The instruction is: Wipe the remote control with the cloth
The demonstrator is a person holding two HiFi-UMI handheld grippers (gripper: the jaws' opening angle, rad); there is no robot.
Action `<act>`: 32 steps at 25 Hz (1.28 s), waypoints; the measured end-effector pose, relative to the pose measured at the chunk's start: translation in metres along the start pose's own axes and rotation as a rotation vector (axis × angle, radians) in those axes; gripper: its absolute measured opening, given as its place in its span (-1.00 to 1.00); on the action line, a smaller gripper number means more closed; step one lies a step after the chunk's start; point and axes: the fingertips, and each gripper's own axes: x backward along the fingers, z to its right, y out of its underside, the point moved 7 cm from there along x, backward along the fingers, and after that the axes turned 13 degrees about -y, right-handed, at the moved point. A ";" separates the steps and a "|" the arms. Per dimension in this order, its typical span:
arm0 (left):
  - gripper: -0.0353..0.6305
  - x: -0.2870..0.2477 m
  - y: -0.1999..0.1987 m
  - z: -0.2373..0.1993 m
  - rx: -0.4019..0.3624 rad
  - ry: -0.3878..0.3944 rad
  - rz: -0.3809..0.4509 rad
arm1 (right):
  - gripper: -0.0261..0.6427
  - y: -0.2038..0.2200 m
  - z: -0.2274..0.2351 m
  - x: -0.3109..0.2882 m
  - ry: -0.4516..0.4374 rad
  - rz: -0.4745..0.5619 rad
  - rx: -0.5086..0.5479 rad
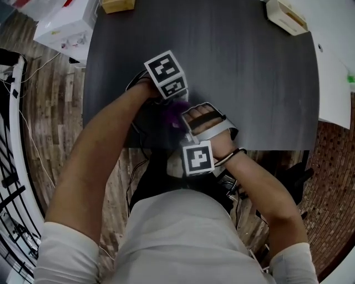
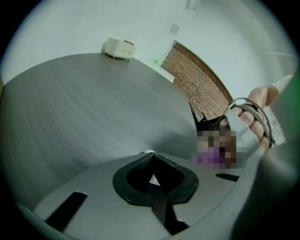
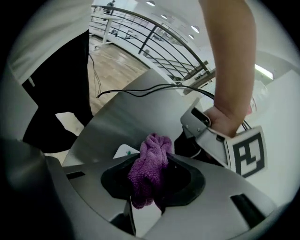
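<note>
My right gripper (image 3: 151,157) is shut on a bunched purple cloth (image 3: 150,171), which sticks out past its tips. Just left of the cloth, a white remote control (image 3: 123,151) with a small green mark lies on the dark table (image 3: 117,117); its far end is hidden behind the cloth. My left gripper (image 2: 151,157) is shut, pads meeting, with a white sliver of the remote (image 2: 148,152) showing right at its tips. In the head view the left gripper (image 1: 176,99) and right gripper (image 1: 188,123) meet over the cloth (image 1: 176,113) near the table's front edge.
A beige box (image 1: 285,16) stands at the table's far right corner and a wooden block (image 1: 116,5) at the far left. A white carton (image 1: 64,25) sits off the table's left side. Cables run along the floor near the table's front edge.
</note>
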 end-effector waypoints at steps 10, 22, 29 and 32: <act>-0.89 -0.001 -0.004 0.002 0.006 0.001 -0.015 | -0.54 -0.013 0.012 -0.023 -0.113 -0.062 0.060; -0.89 -0.001 -0.002 0.000 0.022 0.012 0.005 | -0.54 -0.033 -0.027 -0.012 -0.154 0.055 -0.044; -0.89 0.000 -0.002 0.001 -0.007 0.001 0.004 | -0.54 -0.029 -0.055 -0.007 -0.229 0.087 -0.195; -0.89 0.001 -0.001 0.002 -0.028 -0.009 0.003 | -0.54 -0.022 -0.051 0.007 -0.201 0.139 -0.312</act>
